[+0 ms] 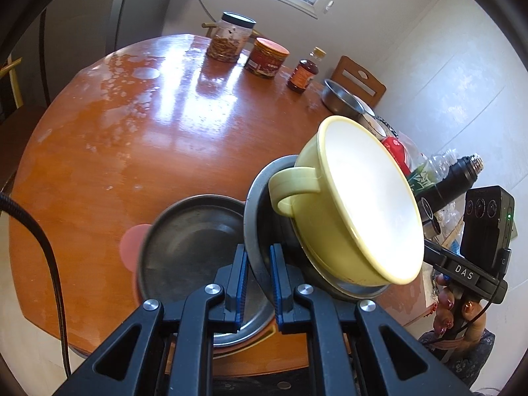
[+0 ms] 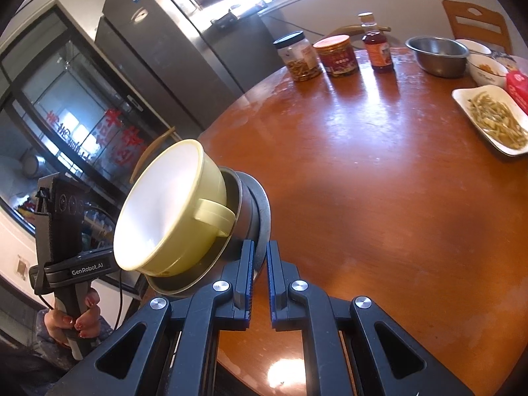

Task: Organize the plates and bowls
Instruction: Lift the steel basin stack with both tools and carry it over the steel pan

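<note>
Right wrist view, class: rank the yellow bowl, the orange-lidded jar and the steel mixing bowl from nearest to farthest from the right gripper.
1. yellow bowl: just left of the right gripper, tilted in a metal plate.
2. orange-lidded jar: far edge, centre.
3. steel mixing bowl: far right; nearly level with the jar, too close to call.

left wrist: close, faces table (image 1: 132, 132) from its edge | right wrist: close, opposite side | shared: yellow bowl (image 1: 356, 204)

The yellow bowl (image 1: 359, 204) hides most of the tilted metal plate (image 1: 255, 204) behind it; beyond the bowl, the red packet (image 1: 397, 150) and white bowl (image 1: 371, 122) are half covered; a pink mat (image 1: 130, 242) peeks from under the flat plate (image 1: 194, 241); the food dish (image 2: 491, 118) is cut off at the frame edge.
</note>
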A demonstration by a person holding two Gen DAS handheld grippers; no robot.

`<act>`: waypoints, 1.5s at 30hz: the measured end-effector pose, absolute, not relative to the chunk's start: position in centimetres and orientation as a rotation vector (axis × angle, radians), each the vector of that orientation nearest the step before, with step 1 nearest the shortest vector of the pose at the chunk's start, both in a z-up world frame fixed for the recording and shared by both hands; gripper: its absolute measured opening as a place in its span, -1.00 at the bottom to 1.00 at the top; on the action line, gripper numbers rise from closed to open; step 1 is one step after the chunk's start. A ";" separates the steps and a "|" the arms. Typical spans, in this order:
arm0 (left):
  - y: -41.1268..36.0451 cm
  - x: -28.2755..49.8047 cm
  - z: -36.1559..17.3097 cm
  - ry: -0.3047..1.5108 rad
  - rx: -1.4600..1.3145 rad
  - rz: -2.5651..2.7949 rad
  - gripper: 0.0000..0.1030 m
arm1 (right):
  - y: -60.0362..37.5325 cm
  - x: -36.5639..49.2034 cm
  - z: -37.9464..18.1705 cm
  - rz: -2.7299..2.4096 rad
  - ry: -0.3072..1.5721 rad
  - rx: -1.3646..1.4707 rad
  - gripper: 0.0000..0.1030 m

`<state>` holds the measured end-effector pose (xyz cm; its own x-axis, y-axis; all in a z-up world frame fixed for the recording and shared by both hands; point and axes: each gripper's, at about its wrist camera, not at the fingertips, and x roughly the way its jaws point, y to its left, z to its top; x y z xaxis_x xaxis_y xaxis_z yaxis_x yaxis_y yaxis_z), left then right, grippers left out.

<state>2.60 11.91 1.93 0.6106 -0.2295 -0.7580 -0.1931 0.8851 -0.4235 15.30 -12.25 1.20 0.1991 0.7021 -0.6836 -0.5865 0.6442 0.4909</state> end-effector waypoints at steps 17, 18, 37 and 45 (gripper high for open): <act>15.1 0.5 1.9 0.905 -0.541 0.019 -0.76 | -8.1 15.0 1.0 0.948 1.038 0.099 -0.82; 15.3 0.3 1.9 0.903 -0.542 0.023 -0.76 | -7.8 14.9 1.0 0.950 1.040 0.096 -0.82; 17.7 -2.0 0.9 0.903 -0.568 0.043 -0.76 | -4.7 13.5 0.3 0.971 1.054 0.066 -0.82; 18.0 -2.3 -0.4 0.919 -0.580 0.031 -0.76 | -4.4 13.3 -0.7 0.953 1.069 0.051 -0.82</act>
<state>-2.31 18.03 -0.41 0.6175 -0.2160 -0.7563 -0.2660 0.8475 -0.4592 13.29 -4.40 -0.70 0.1385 0.6815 -0.7186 -0.6356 0.6176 0.4632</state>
